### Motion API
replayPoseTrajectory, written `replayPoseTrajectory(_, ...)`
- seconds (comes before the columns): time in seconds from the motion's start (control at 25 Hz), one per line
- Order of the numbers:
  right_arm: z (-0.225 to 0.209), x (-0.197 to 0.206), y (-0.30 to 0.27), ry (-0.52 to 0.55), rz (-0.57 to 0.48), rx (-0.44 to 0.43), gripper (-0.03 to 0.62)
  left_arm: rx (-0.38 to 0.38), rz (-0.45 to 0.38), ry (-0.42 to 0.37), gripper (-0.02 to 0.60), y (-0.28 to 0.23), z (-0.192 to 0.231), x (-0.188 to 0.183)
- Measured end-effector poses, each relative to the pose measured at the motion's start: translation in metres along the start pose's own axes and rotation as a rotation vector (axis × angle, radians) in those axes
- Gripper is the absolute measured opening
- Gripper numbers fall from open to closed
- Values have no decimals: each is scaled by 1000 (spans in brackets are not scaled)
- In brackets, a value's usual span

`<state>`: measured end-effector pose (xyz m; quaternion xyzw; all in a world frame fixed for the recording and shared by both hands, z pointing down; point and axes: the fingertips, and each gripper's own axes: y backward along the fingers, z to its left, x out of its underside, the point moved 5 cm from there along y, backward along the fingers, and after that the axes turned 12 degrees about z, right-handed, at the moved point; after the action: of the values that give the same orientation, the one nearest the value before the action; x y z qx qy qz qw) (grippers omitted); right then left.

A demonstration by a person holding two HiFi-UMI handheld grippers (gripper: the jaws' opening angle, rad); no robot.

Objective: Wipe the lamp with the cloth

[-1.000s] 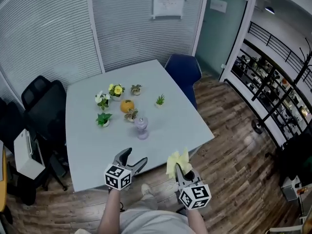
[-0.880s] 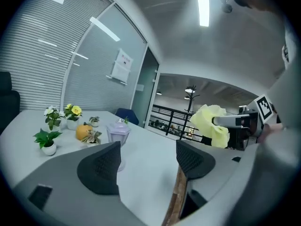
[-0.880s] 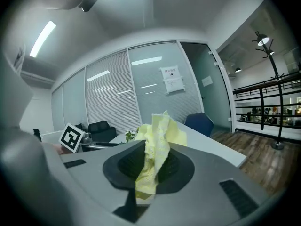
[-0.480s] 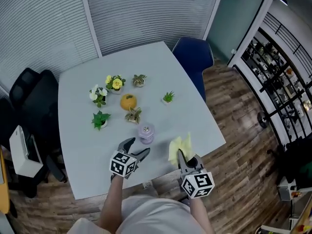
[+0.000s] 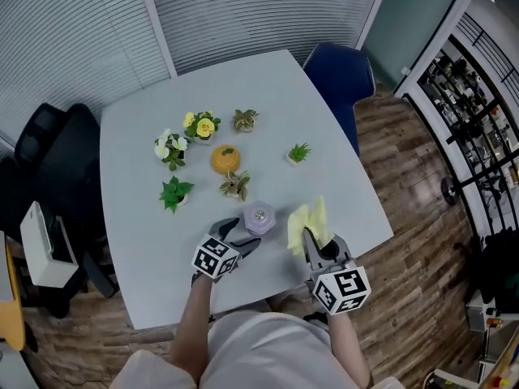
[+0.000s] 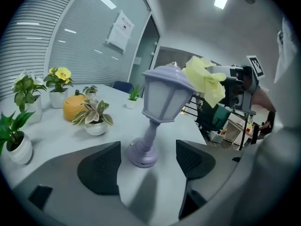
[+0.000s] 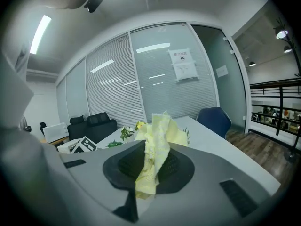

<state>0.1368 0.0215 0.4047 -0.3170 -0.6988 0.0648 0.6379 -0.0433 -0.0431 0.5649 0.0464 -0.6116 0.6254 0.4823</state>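
A small lilac lantern-shaped lamp stands upright on the pale grey table. My left gripper is open, its jaws either side of the lamp's round base without touching it. A yellow cloth is pinched in my right gripper, which is shut on it just right of the lamp, above the table's near edge. In the left gripper view the cloth hangs beside the lamp's shade.
Behind the lamp stand several small potted plants and an orange pumpkin-like pot. A blue chair is at the table's far right, black office chairs at the left.
Both grippers have moved forward over the table. The left one now stands with its jaws round the lamp's base; the right has brought the cloth close beside the lamp.
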Motion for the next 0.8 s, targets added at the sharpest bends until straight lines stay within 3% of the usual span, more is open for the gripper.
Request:
replayPoseTrajectory(0.36, 1, -22, -22, 51, 20, -65, 48, 36, 47, -92, 344, -24, 9, -1)
replayPoseTrajectory(0.6, 8, -26, -42, 62, 48, -117, 48, 111, 85, -200, 342, -38, 7, 4)
replayPoseTrajectory(0.8, 8, -28, -52, 74, 56, -135, 48, 61, 103, -274, 342, -44, 15, 6)
